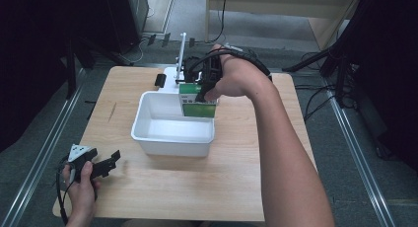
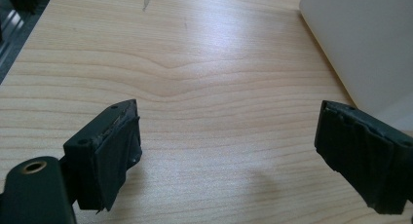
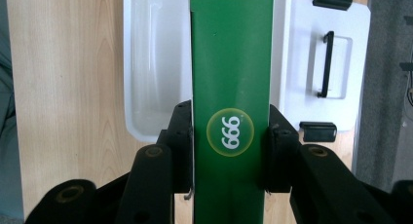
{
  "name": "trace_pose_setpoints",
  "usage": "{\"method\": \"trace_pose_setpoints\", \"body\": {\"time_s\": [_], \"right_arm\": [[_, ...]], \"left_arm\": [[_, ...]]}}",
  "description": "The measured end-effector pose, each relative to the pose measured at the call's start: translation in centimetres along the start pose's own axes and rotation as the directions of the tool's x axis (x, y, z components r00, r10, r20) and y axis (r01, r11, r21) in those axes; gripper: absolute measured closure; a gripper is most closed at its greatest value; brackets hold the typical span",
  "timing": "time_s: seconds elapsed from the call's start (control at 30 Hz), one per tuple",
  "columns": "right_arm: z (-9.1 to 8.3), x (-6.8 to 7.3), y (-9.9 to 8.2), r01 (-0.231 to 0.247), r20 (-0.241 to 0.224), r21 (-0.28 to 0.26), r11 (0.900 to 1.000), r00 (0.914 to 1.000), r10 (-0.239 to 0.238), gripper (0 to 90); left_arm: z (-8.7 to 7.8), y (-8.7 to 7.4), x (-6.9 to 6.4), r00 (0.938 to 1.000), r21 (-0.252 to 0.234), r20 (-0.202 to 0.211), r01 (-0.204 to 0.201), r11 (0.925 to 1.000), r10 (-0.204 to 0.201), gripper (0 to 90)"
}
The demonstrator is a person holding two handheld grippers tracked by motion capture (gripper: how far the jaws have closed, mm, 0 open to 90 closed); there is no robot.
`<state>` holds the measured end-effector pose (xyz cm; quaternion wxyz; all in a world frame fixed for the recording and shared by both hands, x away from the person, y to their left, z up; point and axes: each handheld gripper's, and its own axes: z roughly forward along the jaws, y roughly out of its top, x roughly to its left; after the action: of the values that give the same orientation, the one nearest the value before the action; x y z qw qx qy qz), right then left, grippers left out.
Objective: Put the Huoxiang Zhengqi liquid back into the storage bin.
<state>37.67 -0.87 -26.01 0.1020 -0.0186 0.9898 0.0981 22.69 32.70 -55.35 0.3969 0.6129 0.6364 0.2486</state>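
Note:
A green box (image 1: 197, 102) with a white top edge hangs over the far right corner of the white tub (image 1: 148, 106). My right gripper (image 1: 204, 91) is shut on it from above. In the right gripper view the green box (image 3: 231, 78) bears a round "999" mark and both jaws press its narrow sides, with the white tub (image 3: 146, 63) below. My left gripper (image 1: 112, 160) rests low near the table's front left corner, held in a hand. Its jaws stand wide apart over bare wood in the left gripper view (image 2: 229, 151), open with nothing between them.
The tub's white lid (image 3: 331, 63) with a black handle lies past the tub at the table's far edge. A white stand (image 1: 181, 56) rises behind it. A small black clip (image 1: 160, 80) sits on the wooden table (image 1: 236, 177). The tub's wall (image 2: 365, 39) stands right of the left gripper.

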Motion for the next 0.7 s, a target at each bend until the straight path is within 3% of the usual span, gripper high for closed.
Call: {"method": "trace_pose_setpoints", "body": {"time_s": [0.33, 0.7], "right_arm": [[1.9, -0.2, 0.9, 0.035, -0.017, 0.006, 0.9994, 0.9993, -0.035, 64.5], [4.4, -0.6, 0.4, 0.032, -0.035, 0.002, 0.9995, 0.9989, -0.032, 64.5]], "left_arm": [[0.0, 0.0, 0.0, 1.0, 0.0, -0.001, -0.001, 1.0, 0.001, 10.4], [0.0, 0.0, 0.0, 1.0, 0.0, -0.002, 0.001, 1.0, -0.001, 10.5]]}}
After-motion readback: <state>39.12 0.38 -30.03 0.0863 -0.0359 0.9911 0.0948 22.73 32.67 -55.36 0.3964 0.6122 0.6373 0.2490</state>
